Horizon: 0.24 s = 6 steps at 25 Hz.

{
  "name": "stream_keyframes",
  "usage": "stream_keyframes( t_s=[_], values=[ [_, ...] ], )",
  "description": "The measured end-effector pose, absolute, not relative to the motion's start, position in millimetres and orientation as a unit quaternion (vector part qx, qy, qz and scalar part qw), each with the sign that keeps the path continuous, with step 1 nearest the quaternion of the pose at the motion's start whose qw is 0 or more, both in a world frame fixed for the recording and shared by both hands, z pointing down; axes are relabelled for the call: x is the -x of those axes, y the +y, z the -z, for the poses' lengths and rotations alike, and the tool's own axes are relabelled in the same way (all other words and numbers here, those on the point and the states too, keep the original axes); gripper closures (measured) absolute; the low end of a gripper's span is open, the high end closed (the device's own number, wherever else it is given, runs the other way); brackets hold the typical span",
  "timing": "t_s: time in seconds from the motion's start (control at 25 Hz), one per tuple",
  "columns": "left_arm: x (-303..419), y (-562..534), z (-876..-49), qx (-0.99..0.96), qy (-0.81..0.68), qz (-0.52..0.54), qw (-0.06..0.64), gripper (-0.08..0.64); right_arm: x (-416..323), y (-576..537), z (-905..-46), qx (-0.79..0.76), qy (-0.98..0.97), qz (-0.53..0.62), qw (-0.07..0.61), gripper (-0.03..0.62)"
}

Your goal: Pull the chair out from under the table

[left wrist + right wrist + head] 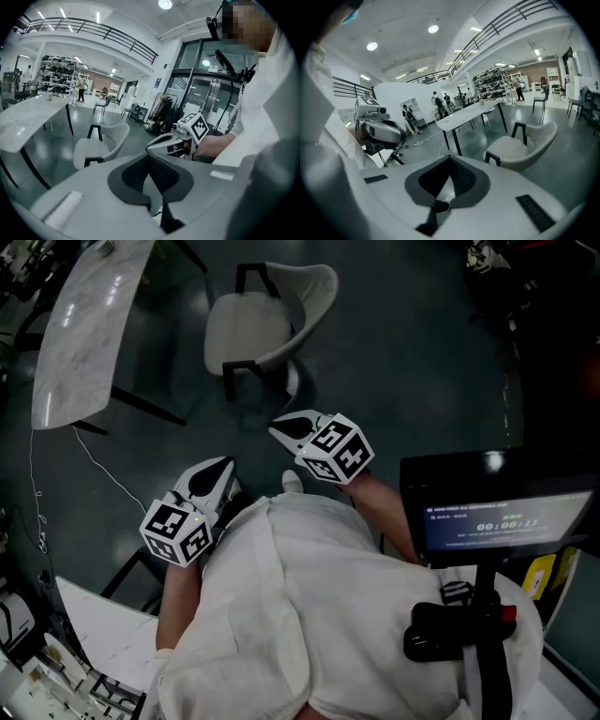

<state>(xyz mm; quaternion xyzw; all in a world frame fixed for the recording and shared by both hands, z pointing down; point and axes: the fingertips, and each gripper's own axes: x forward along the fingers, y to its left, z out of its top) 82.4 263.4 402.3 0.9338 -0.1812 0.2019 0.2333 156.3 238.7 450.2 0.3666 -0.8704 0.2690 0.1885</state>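
The pale shell chair (248,329) with black legs stands on the dark floor, apart from the white marble table (89,324) to its left. It also shows as the chair (101,145) in the left gripper view and the chair (520,147) in the right gripper view. My left gripper (217,472) is shut and empty, held close to the body. My right gripper (281,427) is shut and empty too, short of the chair and not touching it. In their own views the left gripper (149,157) and right gripper (450,158) show their jaws together with nothing between them.
A screen on a black stand (497,512) rises at the right, close to my body. A second white table (103,624) sits at the lower left. A thin cable (94,460) runs over the floor below the marble table. Shelves and people stand far off.
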Motion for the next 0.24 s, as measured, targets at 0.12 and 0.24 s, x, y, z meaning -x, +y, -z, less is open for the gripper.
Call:
stream_keyframes(
  t_s=[0.12, 0.24],
  values=[
    [-89.2, 266.2, -403.9, -0.933, -0.179, -0.205, 0.234, 0.552, -163.1, 242.4, -452.1, -0.366, -0.87, -0.271, 0.189, 0.586],
    [-93.9, 266.4, -405.3, -0.933, -0.179, -0.206, 0.234, 0.552, -169.4, 244.3, -456.0, -0.367, -0.868, -0.274, 0.191, 0.586]
  ],
)
